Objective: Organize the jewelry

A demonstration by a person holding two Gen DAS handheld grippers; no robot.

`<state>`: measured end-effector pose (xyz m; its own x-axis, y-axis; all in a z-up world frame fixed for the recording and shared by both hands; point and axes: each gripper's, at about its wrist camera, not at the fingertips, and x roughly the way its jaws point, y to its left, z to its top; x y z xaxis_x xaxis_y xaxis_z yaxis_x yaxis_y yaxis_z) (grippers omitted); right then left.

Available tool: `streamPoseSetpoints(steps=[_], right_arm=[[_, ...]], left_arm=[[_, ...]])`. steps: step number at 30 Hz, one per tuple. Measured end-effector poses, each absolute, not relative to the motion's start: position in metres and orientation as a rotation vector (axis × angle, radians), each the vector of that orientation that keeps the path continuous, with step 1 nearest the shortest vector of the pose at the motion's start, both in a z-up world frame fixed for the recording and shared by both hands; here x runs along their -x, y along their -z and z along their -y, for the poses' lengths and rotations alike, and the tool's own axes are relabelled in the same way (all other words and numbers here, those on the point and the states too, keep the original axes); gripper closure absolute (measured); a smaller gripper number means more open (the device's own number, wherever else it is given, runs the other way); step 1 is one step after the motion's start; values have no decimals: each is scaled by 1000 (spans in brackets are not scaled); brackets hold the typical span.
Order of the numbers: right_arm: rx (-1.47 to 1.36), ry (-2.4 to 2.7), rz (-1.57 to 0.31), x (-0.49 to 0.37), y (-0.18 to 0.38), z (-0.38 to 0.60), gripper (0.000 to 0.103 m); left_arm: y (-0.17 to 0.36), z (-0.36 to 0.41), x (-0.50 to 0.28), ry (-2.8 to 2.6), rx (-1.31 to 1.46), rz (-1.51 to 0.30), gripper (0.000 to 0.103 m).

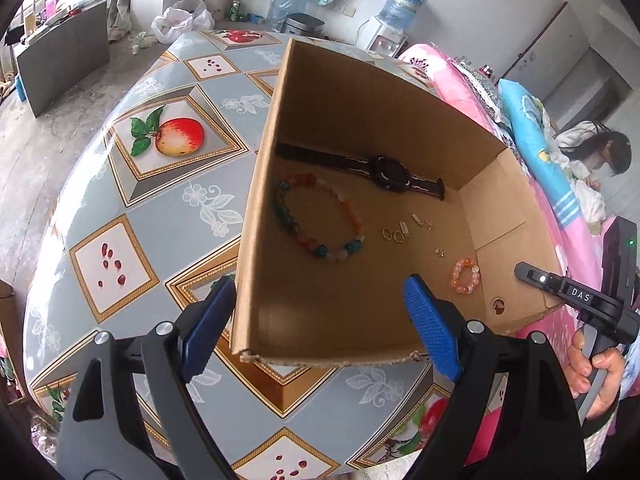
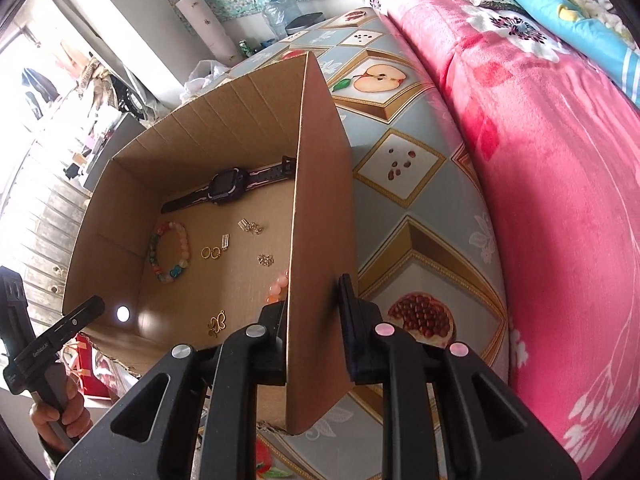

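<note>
An open cardboard box stands on the table. Inside lie a dark watch, a multicolour bead bracelet, a small pink bead bracelet, two gold rings and small charms. My left gripper is open, its blue fingers straddling the box's near left corner wall. My right gripper has its jaws on either side of the box's right wall, not closed on it. The right view also shows the watch, bracelet and a gold butterfly charm.
The table wears a grey fruit-print cloth. A pink blanket on a bed lies along the right side. A person sits at the far right. A water dispenser stands behind.
</note>
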<state>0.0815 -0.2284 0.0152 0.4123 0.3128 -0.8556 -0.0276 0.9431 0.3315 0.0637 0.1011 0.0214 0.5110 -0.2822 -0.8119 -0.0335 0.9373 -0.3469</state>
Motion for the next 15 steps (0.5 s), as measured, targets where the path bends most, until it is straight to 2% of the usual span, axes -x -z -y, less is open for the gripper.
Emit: streamPoseSetpoints(steps=[15], right_arm=[[-297,-230,-1113,-41,-11,223,81]], left_arm=[[-18,-106,-24,143,318,-996,21]])
